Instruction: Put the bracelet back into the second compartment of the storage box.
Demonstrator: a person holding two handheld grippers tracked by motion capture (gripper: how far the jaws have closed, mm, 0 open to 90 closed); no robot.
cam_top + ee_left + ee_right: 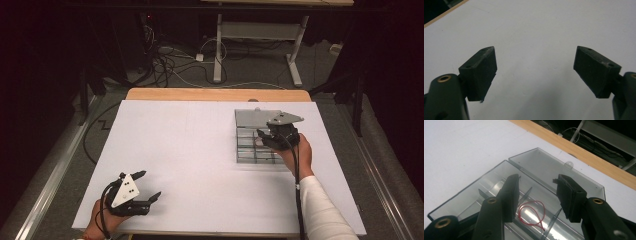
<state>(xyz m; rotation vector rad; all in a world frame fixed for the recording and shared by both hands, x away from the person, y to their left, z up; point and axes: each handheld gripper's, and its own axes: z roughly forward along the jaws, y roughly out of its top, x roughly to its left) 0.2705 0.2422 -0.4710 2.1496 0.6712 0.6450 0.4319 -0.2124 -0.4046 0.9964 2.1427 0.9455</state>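
Jaws of your right gripper [537, 197] stand spread above the clear compartment box [499, 182], lid open, at the desk's [190, 150] far right, over a red loop [532, 213]. Your left gripper [148, 186] rests near-left, jaws spread and empty.

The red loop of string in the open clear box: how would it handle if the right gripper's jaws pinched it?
The red loop looks thin and limp, so probably floppy and very light. Lying flat on the glossy box floor between dividers, it may slide or be hard to catch.
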